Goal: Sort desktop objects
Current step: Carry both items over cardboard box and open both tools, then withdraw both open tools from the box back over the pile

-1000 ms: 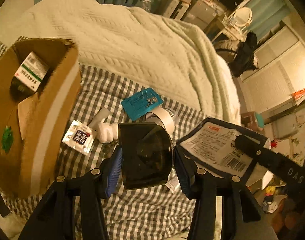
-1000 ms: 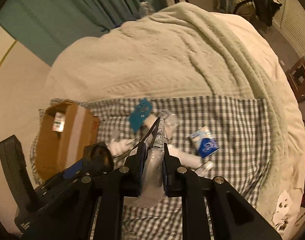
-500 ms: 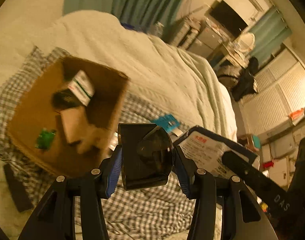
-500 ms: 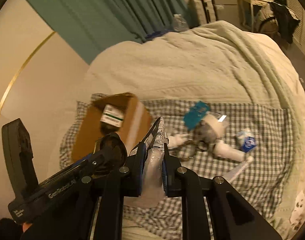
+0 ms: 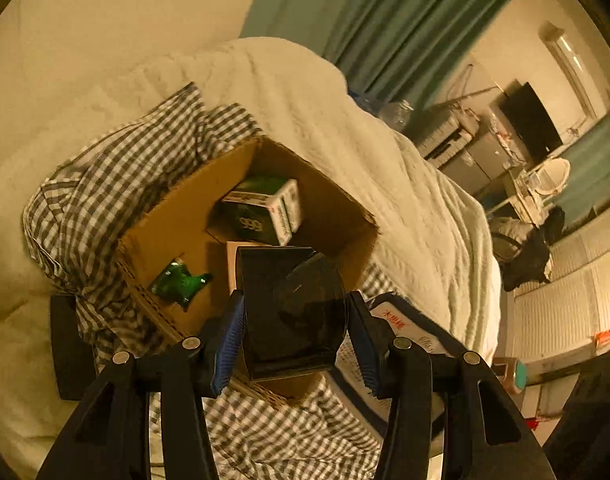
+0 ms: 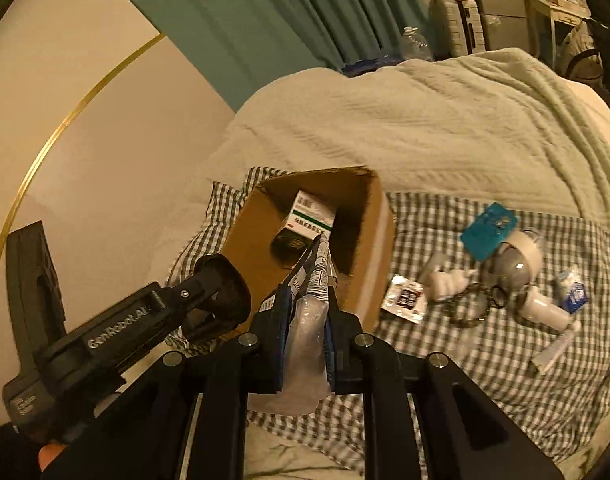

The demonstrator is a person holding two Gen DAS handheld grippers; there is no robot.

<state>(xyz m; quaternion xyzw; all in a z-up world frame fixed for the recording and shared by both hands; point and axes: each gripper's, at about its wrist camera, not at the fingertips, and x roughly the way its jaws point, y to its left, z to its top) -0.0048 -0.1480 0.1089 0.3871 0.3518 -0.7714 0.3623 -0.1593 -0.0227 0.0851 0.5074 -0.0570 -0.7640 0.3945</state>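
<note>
My left gripper [image 5: 295, 330] is shut on a dark glossy block [image 5: 291, 312] and holds it over the near rim of an open cardboard box [image 5: 177, 220]. The box holds a green-and-white medicine carton [image 5: 265, 210] and a green packet [image 5: 179, 284]. My right gripper [image 6: 307, 316] is shut on a flat plastic pouch with a printed label [image 6: 311, 304], just in front of the same box [image 6: 381, 240]. The left gripper's body [image 6: 209, 296] shows at the left of the right wrist view. The pouch also shows beside the block in the left wrist view [image 5: 401, 328].
The box stands on a checked cloth [image 6: 485, 360] over a cream blanket [image 6: 425, 120]. On the cloth to the right lie a teal card [image 6: 489, 230], a tape roll [image 6: 519, 262], a small sachet [image 6: 405, 298], a white figure [image 6: 449, 282], a white tube [image 6: 545, 312] and a blue-white packet [image 6: 575, 290].
Both grippers have swung left, away from the loose items, to the cardboard box. The left gripper's block now hangs over the box opening. Both holds are unchanged.
</note>
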